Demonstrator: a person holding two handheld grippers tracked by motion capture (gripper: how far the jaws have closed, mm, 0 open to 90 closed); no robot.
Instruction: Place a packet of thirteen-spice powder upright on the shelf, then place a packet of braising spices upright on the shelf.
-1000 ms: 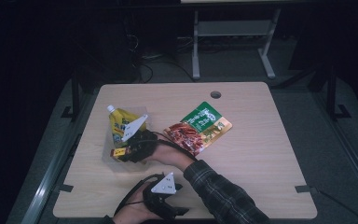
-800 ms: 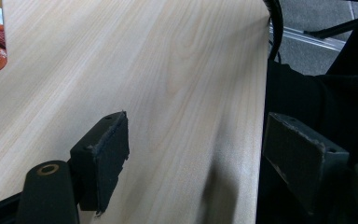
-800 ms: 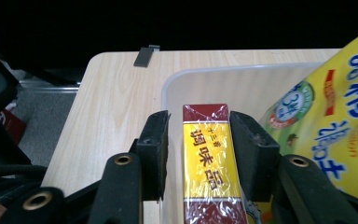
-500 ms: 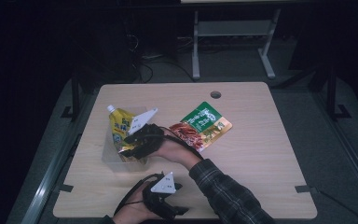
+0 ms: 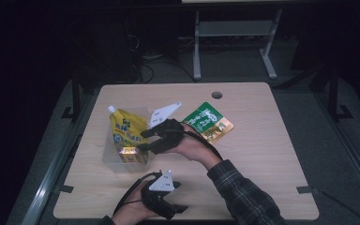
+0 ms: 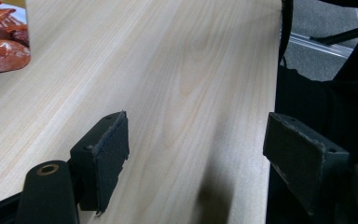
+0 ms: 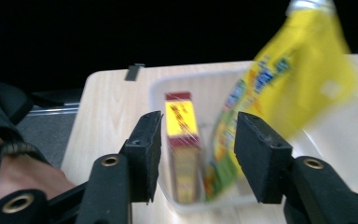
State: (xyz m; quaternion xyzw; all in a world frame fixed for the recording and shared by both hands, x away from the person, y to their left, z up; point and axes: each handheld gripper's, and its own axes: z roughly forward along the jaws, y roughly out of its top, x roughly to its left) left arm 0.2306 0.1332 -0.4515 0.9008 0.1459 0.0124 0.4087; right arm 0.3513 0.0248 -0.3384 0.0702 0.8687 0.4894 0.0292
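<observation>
We find the right hand-held gripper [image 5: 146, 139] spread and empty beside the clear container [image 5: 110, 154] on the desk [image 5: 262, 159], which holds a yellow pouch [image 5: 125, 131] and a small yellow-red box [image 5: 130, 153]. The left hand-held gripper [image 5: 176, 210] rests spread near the front edge; a green packet [image 5: 208, 123] lies apart.

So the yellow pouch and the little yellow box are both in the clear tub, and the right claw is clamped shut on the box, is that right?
Not quite. The yellow pouch and the little yellow box are both in the clear tub, but the right claw is open, its jaws apart in front of the box and gripping nothing. The right gripper view shows it.
</observation>
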